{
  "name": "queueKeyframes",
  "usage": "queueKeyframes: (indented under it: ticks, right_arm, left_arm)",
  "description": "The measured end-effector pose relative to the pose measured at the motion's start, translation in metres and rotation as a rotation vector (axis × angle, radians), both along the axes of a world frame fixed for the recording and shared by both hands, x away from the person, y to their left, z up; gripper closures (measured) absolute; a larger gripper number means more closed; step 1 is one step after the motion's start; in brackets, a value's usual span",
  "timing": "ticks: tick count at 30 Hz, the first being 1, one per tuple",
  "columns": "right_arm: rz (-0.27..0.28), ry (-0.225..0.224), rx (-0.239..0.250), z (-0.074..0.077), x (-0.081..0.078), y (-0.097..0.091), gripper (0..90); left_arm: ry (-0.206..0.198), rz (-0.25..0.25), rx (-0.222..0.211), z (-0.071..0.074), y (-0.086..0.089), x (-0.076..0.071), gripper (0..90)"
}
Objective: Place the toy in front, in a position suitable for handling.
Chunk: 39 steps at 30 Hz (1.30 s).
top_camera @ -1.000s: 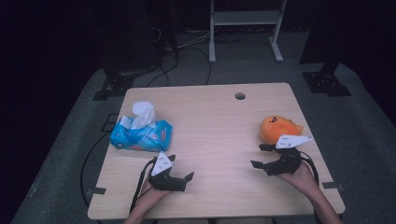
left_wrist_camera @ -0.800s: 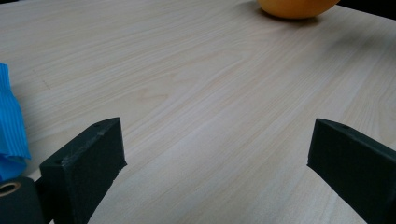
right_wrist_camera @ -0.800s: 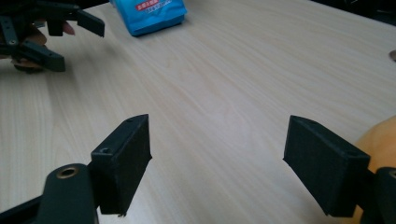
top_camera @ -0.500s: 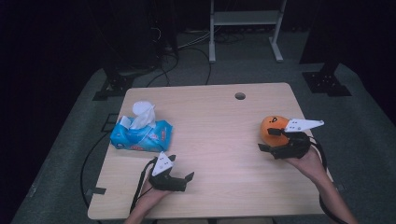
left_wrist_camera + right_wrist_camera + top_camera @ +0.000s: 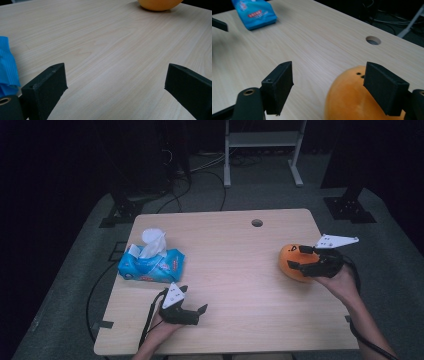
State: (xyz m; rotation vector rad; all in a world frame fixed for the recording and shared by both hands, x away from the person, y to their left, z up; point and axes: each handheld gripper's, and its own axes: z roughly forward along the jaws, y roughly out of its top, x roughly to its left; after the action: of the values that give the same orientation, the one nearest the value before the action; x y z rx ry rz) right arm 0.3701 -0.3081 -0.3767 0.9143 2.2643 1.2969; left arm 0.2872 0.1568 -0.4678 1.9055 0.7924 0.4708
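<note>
We see the right gripper (image 5: 299,261) near the table's right edge, its jaws spread wide with one on either side of the top of an orange plush toy (image 5: 293,263); in the right gripper view the right gripper (image 5: 328,82) has the orange plush toy (image 5: 354,97) partly between the jaws, close against the right-hand jaw, and we cannot tell whether it touches. The toy sits on the table close to that right edge, about midway along it. Our left gripper (image 5: 194,311) rests low near the front edge, left of centre, jaws wide apart over bare wood and holding nothing; its own view shows the left gripper (image 5: 116,86) with pale grain between the jaws. Just beyond it, near the left edge, lies a blue tissue pack (image 5: 151,265) with a white tissue (image 5: 152,241) standing out of its top. The light wooden table (image 5: 235,285) has a round cable hole (image 5: 257,223) near its back edge. Around it we see grey carpet (image 5: 75,285), black cables (image 5: 200,175) trailing over the floor, the legs of a white metal stand (image 5: 262,150) behind, and a dark room beyond.
</note>
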Motion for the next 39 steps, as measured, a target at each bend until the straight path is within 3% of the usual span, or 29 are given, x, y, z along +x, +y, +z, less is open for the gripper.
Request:
queueKeyframes:
  ticks: [20, 27, 32, 39]
  right_arm:
    - [-0.139, 0.061, 0.03, -0.018, 0.029, -0.034, 23.9]
    - [-0.148, 0.09, 0.001, -0.029, 0.033, -0.034, 26.0]
    - [-0.139, 0.104, -0.009, -0.041, 0.031, -0.031, 34.7]
    - [-0.15, 0.104, -0.066, -0.053, 0.026, -0.021, 43.6]
  left_arm:
    - [0.007, 0.01, -0.01, 0.0, 0.003, 0.001, 2.9]
    - [0.014, 0.001, -0.008, -0.001, 0.0, 0.0, 2.9]
    - [0.016, 0.001, -0.01, -0.002, 0.0, 0.0, 2.9]
    - [0.02, 0.001, -0.016, -0.002, 0.0, 0.0, 2.9]
